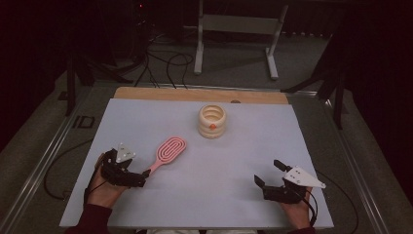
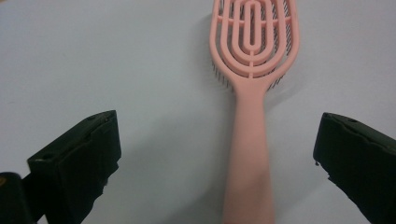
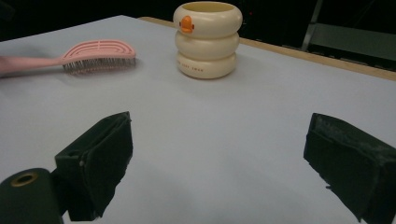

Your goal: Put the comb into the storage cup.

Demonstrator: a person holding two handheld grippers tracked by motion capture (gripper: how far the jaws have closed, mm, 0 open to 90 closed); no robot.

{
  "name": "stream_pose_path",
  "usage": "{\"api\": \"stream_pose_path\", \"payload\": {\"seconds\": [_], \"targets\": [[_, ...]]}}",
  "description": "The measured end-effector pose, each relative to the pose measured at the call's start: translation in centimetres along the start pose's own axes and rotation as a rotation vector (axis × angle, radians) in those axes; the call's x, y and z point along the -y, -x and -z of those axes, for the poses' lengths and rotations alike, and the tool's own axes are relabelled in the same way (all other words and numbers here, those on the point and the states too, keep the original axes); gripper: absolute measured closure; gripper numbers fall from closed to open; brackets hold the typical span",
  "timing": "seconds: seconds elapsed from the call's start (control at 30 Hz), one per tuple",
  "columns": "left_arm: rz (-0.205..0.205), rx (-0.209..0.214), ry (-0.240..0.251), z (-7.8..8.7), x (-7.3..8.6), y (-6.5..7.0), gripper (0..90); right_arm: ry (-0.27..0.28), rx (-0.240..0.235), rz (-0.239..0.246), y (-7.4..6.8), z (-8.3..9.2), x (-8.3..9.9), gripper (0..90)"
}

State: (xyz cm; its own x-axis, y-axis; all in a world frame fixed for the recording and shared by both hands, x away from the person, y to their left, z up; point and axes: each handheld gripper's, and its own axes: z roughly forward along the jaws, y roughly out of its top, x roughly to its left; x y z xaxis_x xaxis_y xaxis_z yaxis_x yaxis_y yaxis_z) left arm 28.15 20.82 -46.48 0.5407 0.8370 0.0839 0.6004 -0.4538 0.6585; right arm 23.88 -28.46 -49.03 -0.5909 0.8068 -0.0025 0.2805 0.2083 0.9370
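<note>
A pink hairbrush (image 1: 168,152) lies bristles down on the white sheet, left of centre, with its handle pointing at my left gripper (image 1: 144,177). In the left gripper view the brush handle (image 2: 250,154) runs up between the two jaws, nearer the right one, and touches neither. The left gripper (image 2: 218,140) is open. A cream ringed cup (image 1: 212,121) with an orange mark stands upright near the far middle. My right gripper (image 1: 268,172) rests open at the front right with nothing between its jaws. The right gripper (image 3: 219,135) faces the cup (image 3: 208,39) and the brush (image 3: 93,55), both farther off.
The white sheet (image 1: 146,117) covers the table, and a wooden strip (image 1: 195,94) shows along its far edge. Metal rails (image 1: 53,141) run along the table's sides. Beyond the table are floor cables (image 1: 170,63) and the legs of a grey stand (image 1: 234,44).
</note>
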Motion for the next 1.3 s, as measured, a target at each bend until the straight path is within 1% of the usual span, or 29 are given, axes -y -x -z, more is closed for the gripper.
{"api": "stream_pose_path", "payload": {"seconds": [0.03, 0.07, 0.13, 0.17, 0.3, 0.37, 0.4, 0.7, 0.93, 1.07, 1.3], "targets": [[-0.006, 0.003, -0.011, -0.1, -0.1, 0.0, 0.1, 0.0, 0.0, -0.001, 0.0, 0.0, 0.0, 8.1], [-0.006, 0.003, -0.011, -0.1, -0.1, 0.0, 0.0, 0.0, 0.0, -0.001, 0.0, 0.0, 0.0, 8.1], [-0.014, 0.012, -0.041, -0.6, -0.7, 0.1, 0.0, 0.0, -0.001, 0.0, 0.0, 0.0, 0.0, 8.1], [-0.014, 0.012, -0.041, -0.6, -0.7, 0.1, 0.0, 0.0, -0.001, 0.0, 0.0, 0.0, 0.0, 8.1], [-0.035, 0.018, -0.076, -1.4, -1.3, 0.3, 0.0, -0.001, -0.002, 0.001, 0.0, 0.0, 0.0, 8.1], [-0.039, 0.018, -0.081, -1.6, -1.4, 0.3, 0.0, -0.001, -0.001, 0.0, 0.0, 0.0, 0.0, 8.1], [-0.042, 0.021, -0.09, -1.9, -1.7, 0.4, 0.0, 0.0, -0.002, 0.0, 0.0, 0.0, 0.0, 8.1], [-0.049, 0.031, -0.144, -3.3, -2.4, 0.5, 0.1, -0.002, -0.002, -0.004, 0.0, -0.1, 0.0, 8.1], [-0.055, 0.049, -0.196, -4.3, -3.1, 0.5, 1.2, -0.005, -0.005, 0.0, 0.0, -0.2, 0.0, 8.1], [-0.046, 0.059, -0.216, -4.8, -3.4, 0.5, 1.2, -0.005, -0.004, -0.003, 0.0, -0.1, 0.0, 8.1], [-0.051, 0.07, -0.249, -5.6, -3.6, 0.6, 1.0, -0.005, -0.004, -0.002, 0.0, -0.1, 0.0, 8.1]]}}
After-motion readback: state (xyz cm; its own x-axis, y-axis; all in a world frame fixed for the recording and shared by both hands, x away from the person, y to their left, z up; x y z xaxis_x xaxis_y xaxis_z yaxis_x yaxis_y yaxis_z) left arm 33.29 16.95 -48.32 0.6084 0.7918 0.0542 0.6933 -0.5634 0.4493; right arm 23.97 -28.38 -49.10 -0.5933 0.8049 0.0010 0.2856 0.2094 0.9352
